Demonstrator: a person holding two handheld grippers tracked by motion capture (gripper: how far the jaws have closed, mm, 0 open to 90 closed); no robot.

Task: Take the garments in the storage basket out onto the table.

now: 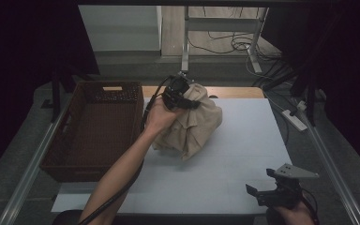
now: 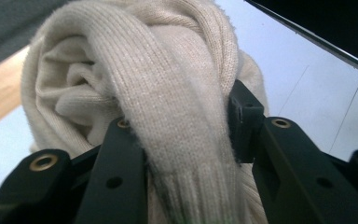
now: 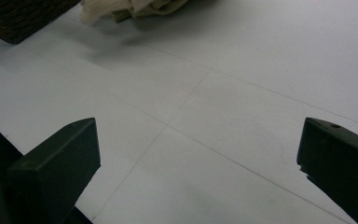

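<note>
— Over the middle of the white counter (image 1: 243, 154), the left gripper (image 1: 183, 96) has its fingers (image 2: 121, 158) clenched on a beige knitted sweater (image 1: 192, 126), which hangs bunched, its lower folds at the sheet.

— And from the left gripper view?

— Close up, a ribbed fold of the sweater (image 2: 177, 116) runs straight between the two black fingers, pinched on both sides. From above you get the brown wicker basket (image 1: 98, 126) just left of the garment.

— The right gripper (image 1: 262, 194)?

— Near the front right corner, well apart from the sweater. Its own view shows its fingers (image 3: 56, 163) released, wide apart, bare counter (image 3: 205, 116) between them, the cloth's edge (image 3: 130, 9) far off.
</note>
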